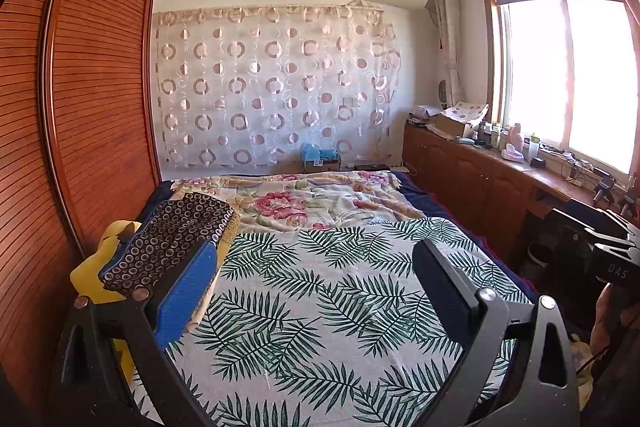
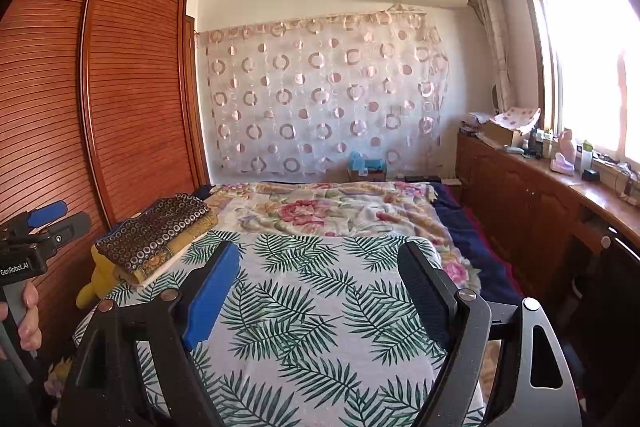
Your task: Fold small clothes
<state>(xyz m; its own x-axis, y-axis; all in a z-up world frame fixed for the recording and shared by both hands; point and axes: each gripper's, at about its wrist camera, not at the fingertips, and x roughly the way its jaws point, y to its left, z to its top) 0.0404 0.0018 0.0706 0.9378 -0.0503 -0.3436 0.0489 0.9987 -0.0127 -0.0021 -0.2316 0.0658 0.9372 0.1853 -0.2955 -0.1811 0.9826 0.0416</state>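
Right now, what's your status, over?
Left gripper and right gripper open, empty. Folded stack at bed's left edge. Nothing in the way.

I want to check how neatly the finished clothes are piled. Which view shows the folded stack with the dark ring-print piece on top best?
The right wrist view: the folded stack is whole there, its layered edges visible. In the left wrist view, the stack is partly hidden behind a blue finger pad.

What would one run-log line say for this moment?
left hand-held gripper: open, empty | right hand-held gripper: open, empty | dark ring-patterned folded cloth: stacked at bed's left edge | palm-leaf print bedspread: bare between jaws
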